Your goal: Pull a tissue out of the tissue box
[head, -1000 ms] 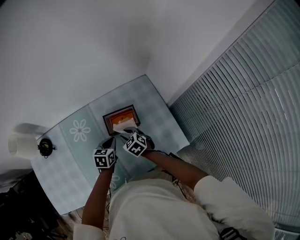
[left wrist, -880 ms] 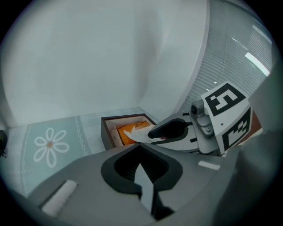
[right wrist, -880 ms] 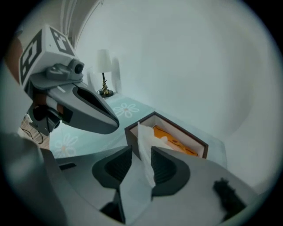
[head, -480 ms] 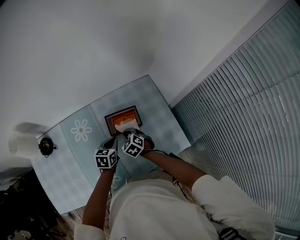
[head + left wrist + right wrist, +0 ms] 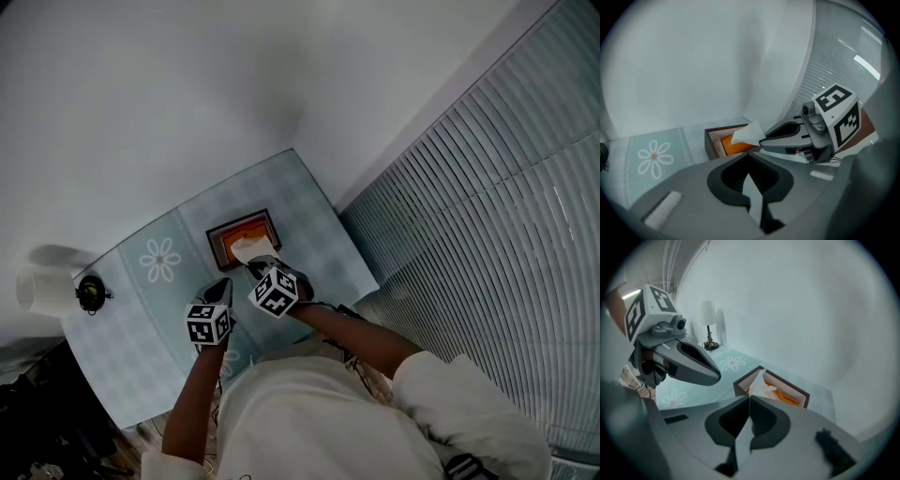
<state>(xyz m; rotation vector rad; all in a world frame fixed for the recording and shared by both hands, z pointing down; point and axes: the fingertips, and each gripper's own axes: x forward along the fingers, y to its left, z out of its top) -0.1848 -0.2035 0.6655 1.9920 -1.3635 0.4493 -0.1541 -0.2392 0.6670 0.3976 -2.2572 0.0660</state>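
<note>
Closing is the change. The right gripper's (image 5: 750, 399) jaws were spread wide a moment ago. They have just been closing, and they now pinch the raised peak of the white paper tissue (image 5: 761, 382) at their very tips. The left gripper (image 5: 749, 157) looks to be about where it was.

Most of the tissue is still down in the orange pack (image 5: 736, 145) inside the dark brown wooden tissue box (image 5: 710, 143). The box sits just beyond and below the right jaws, on the pale blue checked tabletop (image 5: 319, 234). Only the tissue's free corner reaches up between the jaws, so it is gripped but not yet out.

The pinch is high on the loose peak rather than down at the opening. That probably lets an upward pull draw the sheet cleanly through the slot without dragging the pack with it.

The left jaws are pressed together with nothing between them. The box lies ahead of them and slightly to their left, clear of contact, and the right jaws cross just ahead to their right. Holding back like this seems to leave the pulling gripper room, while staying near enough to steady the box should it lift with the sheet.
</note>
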